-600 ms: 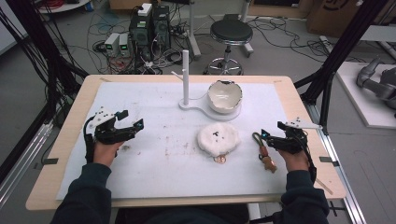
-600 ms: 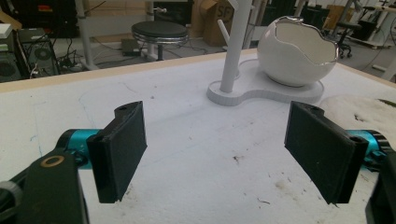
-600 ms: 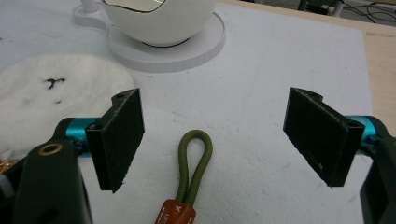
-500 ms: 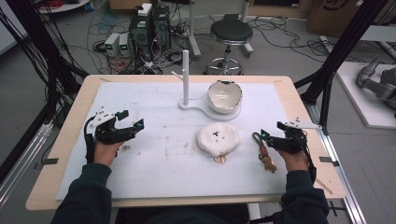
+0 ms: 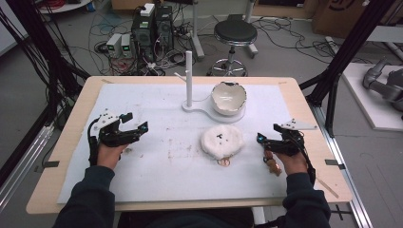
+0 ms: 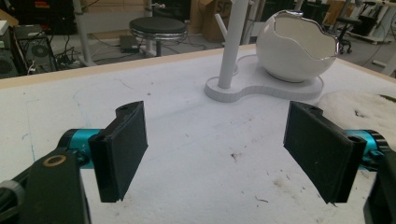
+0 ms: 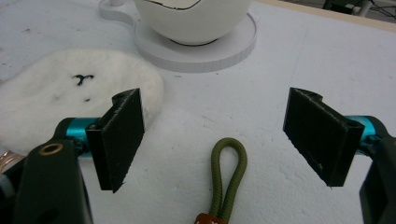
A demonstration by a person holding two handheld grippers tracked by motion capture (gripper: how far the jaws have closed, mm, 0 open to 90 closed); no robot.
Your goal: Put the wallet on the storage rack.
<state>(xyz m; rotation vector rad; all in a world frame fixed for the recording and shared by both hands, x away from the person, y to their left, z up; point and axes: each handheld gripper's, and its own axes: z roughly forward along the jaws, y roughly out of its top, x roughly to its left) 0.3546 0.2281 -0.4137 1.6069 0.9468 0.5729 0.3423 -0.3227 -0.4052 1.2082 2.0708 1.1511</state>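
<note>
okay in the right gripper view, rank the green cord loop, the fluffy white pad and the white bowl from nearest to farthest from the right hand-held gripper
From the right hand-held gripper:
1. Green cord loop, lying on the table between the open jaws, low in the view.
2. Fluffy white pad, beyond the jaw at the view's left.
3. White bowl, farthest, on its round white base at the top of the view.

A: Where does the high view sit?
B: Above the person's side, looking forward and down over the whole desk [image 5: 304, 102].
A: And the tool views?
B: Low and close to the surface. Both share the white bowl [image 6: 299, 42] [image 7: 194, 18].
</note>
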